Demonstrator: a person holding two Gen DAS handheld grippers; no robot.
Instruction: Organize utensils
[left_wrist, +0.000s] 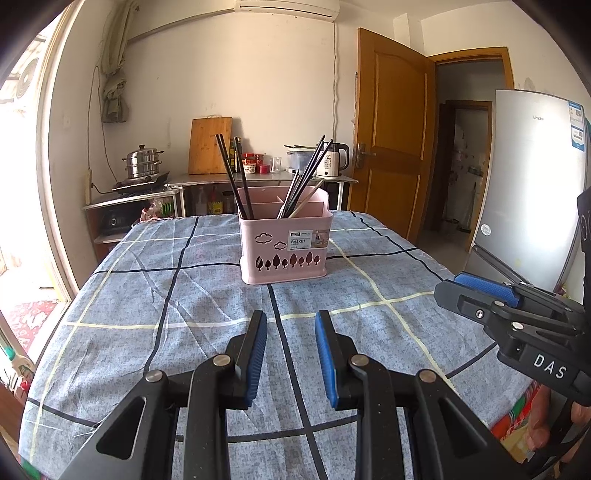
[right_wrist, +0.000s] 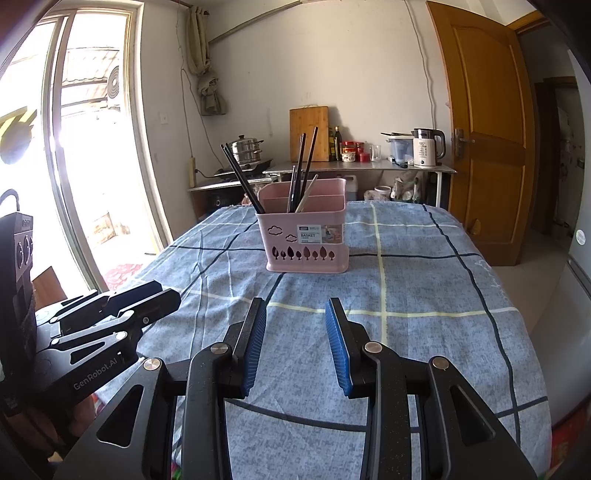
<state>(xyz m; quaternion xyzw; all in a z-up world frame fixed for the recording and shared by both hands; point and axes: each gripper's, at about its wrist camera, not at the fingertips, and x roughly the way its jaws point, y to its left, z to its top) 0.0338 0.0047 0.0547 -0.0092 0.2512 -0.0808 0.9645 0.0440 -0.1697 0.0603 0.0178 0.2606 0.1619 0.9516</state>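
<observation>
Chopsticks (left_wrist: 236, 177) stand sorted in the pink basket (left_wrist: 284, 254), straight ahead of both claws on the surface (left_wrist: 155, 295) — probably why nothing is held. Left claw (left_wrist: 291, 328) and right claw (right_wrist: 295, 317) hover partly open, empty.

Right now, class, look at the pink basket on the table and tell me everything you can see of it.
The pink basket looks like plastic, with rounded corners, cloud and tree cut-outs on its front, and a white label reading BASKET. Inner walls divide it into compartments. It stands upright on the blue checked tablecloth, apart from both tools. Black chopsticks lean out to its left, while more black ones and a pale one lean right.
</observation>
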